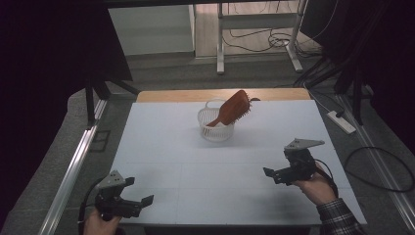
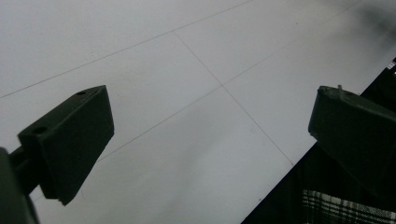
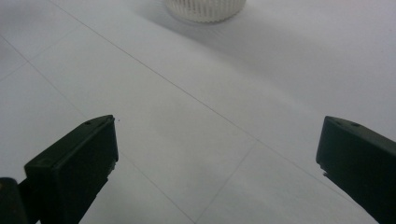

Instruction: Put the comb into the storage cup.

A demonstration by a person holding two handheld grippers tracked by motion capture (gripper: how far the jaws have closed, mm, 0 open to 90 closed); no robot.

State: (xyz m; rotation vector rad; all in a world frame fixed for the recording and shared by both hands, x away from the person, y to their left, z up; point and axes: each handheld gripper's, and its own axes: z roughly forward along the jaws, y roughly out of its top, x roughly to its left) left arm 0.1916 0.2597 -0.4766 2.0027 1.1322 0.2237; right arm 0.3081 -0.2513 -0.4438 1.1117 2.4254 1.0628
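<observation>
High view shows a reddish-brown hairbrush [image 1: 235, 107] leaning handle-down in a white slotted basket [image 1: 210, 129] near the far middle of the white bench [image 1: 161, 147], its bristled head jutting up and right past the rim. Both tools sit well back near the front edge: the left hand-held gripper [image 1: 138, 191] with jaws spread and empty, the right hand-held gripper [image 1: 268, 175] likewise spread wide and holding nothing. The right gripper view has the basket [image 3: 205, 9] straight ahead at the top. The brush looks to be the thing to pick; a good grasp would probably take the head or upper handle from the side, lifting along its lean so the light basket does not tip or drag. Open bench lies all around the basket; the front edge runs close beneath both hands
</observation>
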